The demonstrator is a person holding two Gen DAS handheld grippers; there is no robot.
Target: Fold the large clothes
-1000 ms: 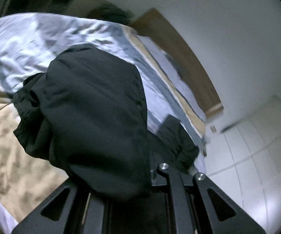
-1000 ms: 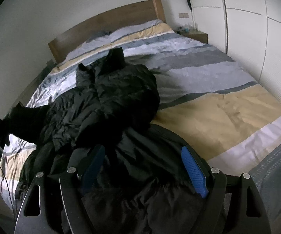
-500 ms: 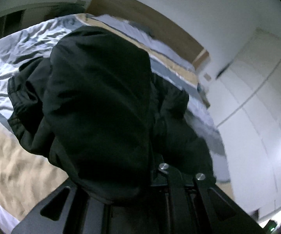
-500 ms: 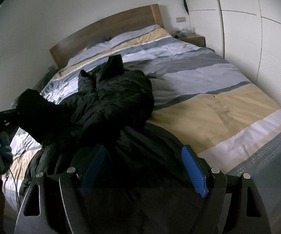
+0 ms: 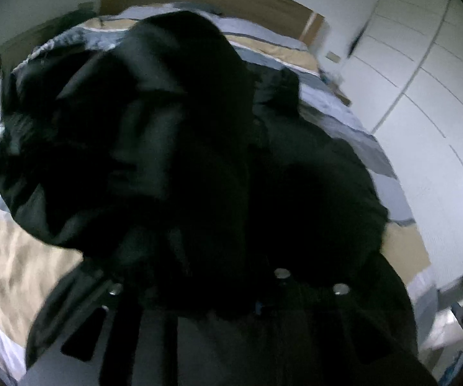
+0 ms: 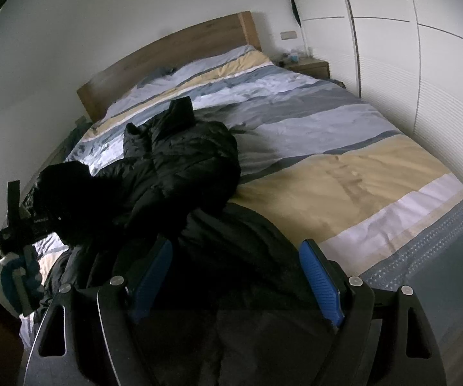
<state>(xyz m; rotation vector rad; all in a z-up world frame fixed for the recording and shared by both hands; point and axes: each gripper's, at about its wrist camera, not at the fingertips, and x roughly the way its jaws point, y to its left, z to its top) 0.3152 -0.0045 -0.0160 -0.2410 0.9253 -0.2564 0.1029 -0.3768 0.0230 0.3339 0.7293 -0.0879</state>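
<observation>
A black puffy jacket (image 6: 183,160) lies crumpled on the left half of the striped bed (image 6: 344,177). At the left edge of the right wrist view, my left gripper (image 6: 35,222) holds a bunched part of the jacket up off the bed. In the left wrist view the jacket (image 5: 183,160) covers almost everything. It hides the tips of my left gripper (image 5: 199,289), whose jaws are opening with the cloth between them. My right gripper (image 6: 236,247) stands open above the jacket's near hem, its blue pads (image 6: 318,280) wide apart and pressing on nothing.
A wooden headboard (image 6: 173,51) and a nightstand (image 6: 308,66) stand at the far end of the bed. White wardrobe doors (image 6: 424,64) run along the right. A gloved hand (image 6: 13,273) holds the left gripper at the bed's left edge.
My left gripper has swung the lifted part of the jacket across toward the rest of it and rolled, and its fingers now stand further apart. The right gripper has barely shifted.
</observation>
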